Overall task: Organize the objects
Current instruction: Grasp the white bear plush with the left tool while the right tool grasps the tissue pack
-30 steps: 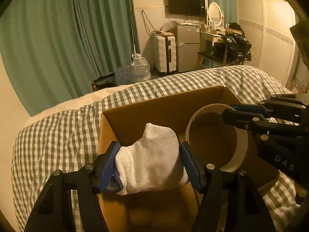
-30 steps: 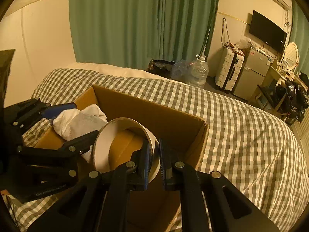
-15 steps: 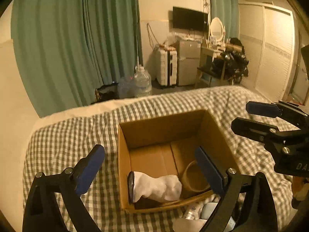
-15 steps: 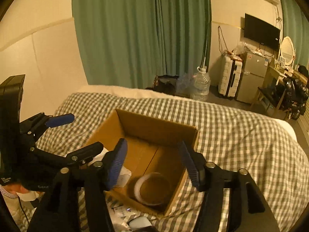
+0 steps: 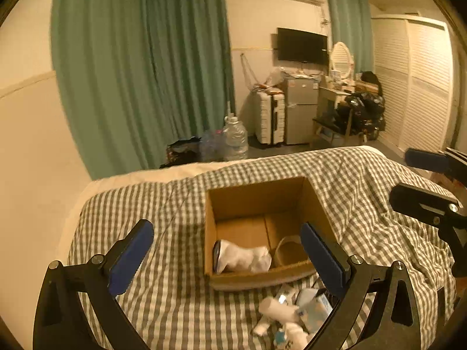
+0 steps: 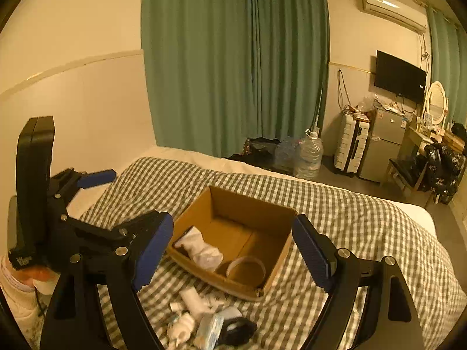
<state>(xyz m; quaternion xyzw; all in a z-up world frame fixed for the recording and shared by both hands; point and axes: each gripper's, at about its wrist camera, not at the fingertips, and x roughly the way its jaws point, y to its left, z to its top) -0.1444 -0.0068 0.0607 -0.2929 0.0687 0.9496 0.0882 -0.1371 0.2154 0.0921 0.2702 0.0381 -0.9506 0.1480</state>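
Observation:
An open cardboard box (image 5: pixel 256 198) (image 6: pixel 251 207) sits on the checkered bed. Inside lie a white sock (image 5: pixel 242 259) (image 6: pixel 201 250) and a tape roll (image 5: pixel 289 252) (image 6: pixel 246 271). A pile of small white and blue items (image 5: pixel 294 312) (image 6: pixel 204 318) lies on the bed in front of the box. My left gripper (image 5: pixel 227 255) is open and empty, held above and in front of the box. My right gripper (image 6: pixel 233 250) is open and empty, also above the box; it shows at the right edge of the left wrist view (image 5: pixel 429 180).
The checkered bedspread (image 5: pixel 151 291) (image 6: pixel 364 233) covers the bed. Green curtains (image 5: pixel 140 73), a water jug (image 5: pixel 235 140), a suitcase (image 5: pixel 270 119), a small fridge (image 5: pixel 300 108) and a cluttered desk stand beyond the bed.
Both grippers let go, the left of the sock and the right of the tape roll, which now lie in the box. Both opened wide and pulled up and back.

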